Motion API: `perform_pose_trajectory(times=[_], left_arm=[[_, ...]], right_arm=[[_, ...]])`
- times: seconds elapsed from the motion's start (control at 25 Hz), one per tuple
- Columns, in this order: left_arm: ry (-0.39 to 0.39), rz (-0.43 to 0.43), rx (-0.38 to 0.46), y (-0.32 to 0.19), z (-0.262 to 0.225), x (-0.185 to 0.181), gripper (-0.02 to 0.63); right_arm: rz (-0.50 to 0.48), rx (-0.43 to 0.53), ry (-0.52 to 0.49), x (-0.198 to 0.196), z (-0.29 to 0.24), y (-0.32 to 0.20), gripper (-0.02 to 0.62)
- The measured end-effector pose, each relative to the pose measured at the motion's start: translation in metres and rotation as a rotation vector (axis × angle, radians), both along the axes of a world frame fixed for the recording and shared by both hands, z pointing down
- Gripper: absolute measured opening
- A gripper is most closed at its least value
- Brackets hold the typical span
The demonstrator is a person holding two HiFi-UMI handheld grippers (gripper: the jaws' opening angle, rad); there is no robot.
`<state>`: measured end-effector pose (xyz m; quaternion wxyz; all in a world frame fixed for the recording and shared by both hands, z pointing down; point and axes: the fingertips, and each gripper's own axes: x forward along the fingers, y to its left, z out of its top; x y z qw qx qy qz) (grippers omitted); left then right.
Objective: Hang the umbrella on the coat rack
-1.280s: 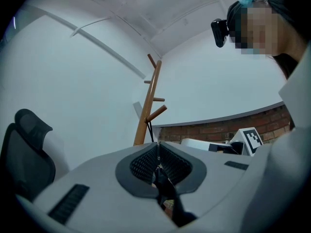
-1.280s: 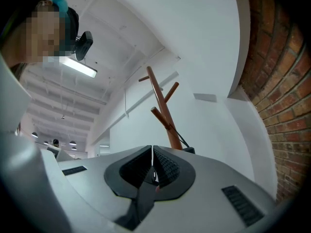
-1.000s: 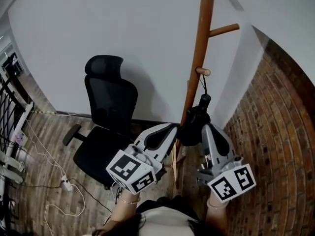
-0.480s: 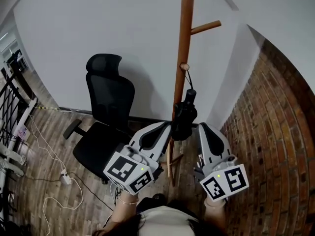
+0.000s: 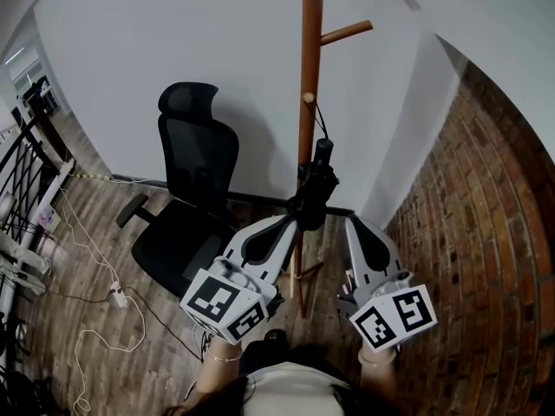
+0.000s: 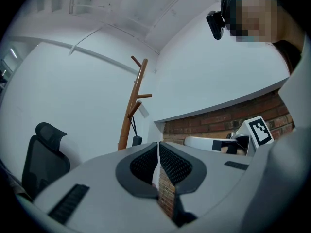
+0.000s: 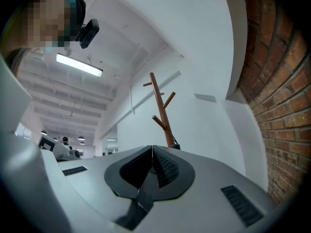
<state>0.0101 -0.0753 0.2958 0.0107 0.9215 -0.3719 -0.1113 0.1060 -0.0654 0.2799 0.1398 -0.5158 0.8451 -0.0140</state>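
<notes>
A folded black umbrella (image 5: 316, 187) hangs by its thin strap from a low peg (image 5: 307, 98) of the wooden coat rack (image 5: 309, 50). In the head view my left gripper (image 5: 295, 221) sits just below and left of the umbrella, and my right gripper (image 5: 351, 224) just below and right of it. Neither touches it. Both are shut with nothing between the pads. The left gripper view shows the rack (image 6: 130, 115) and the umbrella's top (image 6: 136, 140) beyond the shut left gripper (image 6: 158, 149). The right gripper view shows the rack (image 7: 163, 115) past the shut right gripper (image 7: 152, 154).
A black office chair (image 5: 195, 189) stands left of the rack on the wooden floor. Cables and a power strip (image 5: 114, 296) lie at the lower left, with a railing (image 5: 19, 193) beyond. A brick wall (image 5: 486, 232) closes the right side; a white wall stands behind the rack.
Both grippers have drawn back and down from the umbrella, which stays hanging on the peg. The rack and umbrella have shifted left and farther off in the head view.
</notes>
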Motion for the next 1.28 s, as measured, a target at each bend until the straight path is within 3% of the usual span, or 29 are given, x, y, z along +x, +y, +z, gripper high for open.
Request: perform_pose_trajectory(times=[0.6, 1.28], left_arm=[[-0.013, -0.028, 0.015, 0.019, 0.002, 0.015, 0.02], [-0.046, 0.024, -0.002, -0.005, 0.004, 0.027, 0.02]], right_arm=[[-0.038, -0.011, 0.01, 0.011, 0.005, 0.014, 0.035], [-0.006, -0.048, -0.028, 0.017, 0.008, -0.005, 0.035]])
